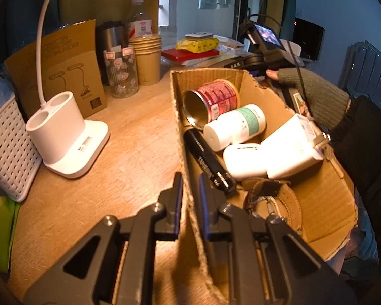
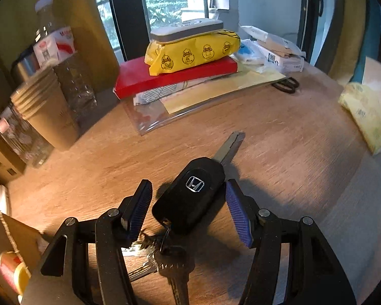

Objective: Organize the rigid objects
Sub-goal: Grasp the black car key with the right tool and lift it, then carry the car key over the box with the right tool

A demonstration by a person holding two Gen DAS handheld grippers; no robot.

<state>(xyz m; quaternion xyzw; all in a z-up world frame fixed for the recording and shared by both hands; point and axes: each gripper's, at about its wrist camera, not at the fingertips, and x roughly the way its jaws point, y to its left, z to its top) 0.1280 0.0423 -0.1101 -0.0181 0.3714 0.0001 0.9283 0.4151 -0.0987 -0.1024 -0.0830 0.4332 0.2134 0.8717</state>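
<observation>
While the left gripper [image 1: 190, 195] pinches the near wall of the cardboard box [image 1: 184, 137] at lower centre of the left wrist view, a white lamp base [image 1: 68, 139] stands on the wooden desk [image 1: 137, 147] at left. Inside the box, from left to right, lie a black marker [image 1: 208, 160], a red-labelled tin can [image 1: 210, 103] on its side, a white pill bottle [image 1: 235, 125] and a white charger [image 1: 292, 147]. Over in the right wrist view, the right gripper [image 2: 189, 203] is spread wide, its blue-padded fingers [image 2: 138, 209] either side of a black Honda car key [image 2: 190, 193] lying on the desk at lower centre, blade pointing up-frame, with metal keys [image 2: 165, 261] beneath.
</observation>
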